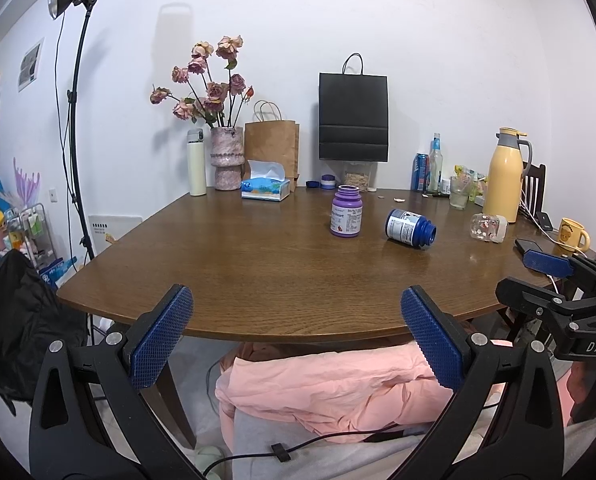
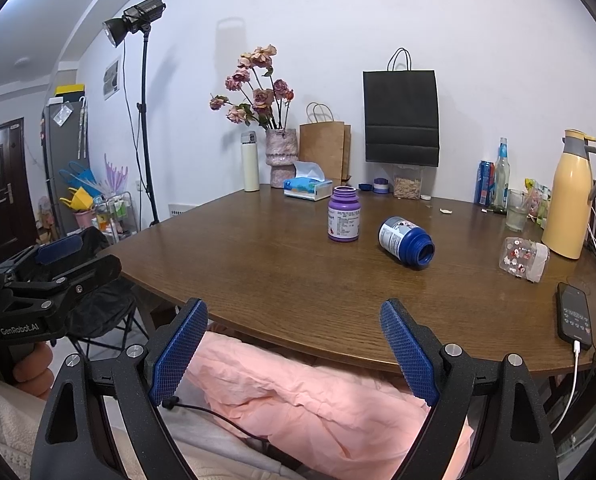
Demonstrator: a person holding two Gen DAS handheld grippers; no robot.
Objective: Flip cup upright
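Blue bottle (image 2: 406,242) lies on its side mid-table, mouth twd the right near edge, long axis slanted; purple bottle (image 2: 344,214) stands upright just beside. Right tongs (image 2: 293,354) look nearer, left tongs (image 1: 297,338) too; both wide, empty, off the near edge of the table (image 2: 257,280). Plenty of bare wood between.

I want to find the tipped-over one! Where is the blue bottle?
The blue bottle lies on its side near the middle of the brown table, just right of the standing purple bottle, its open mouth turned toward the small clear bottle.
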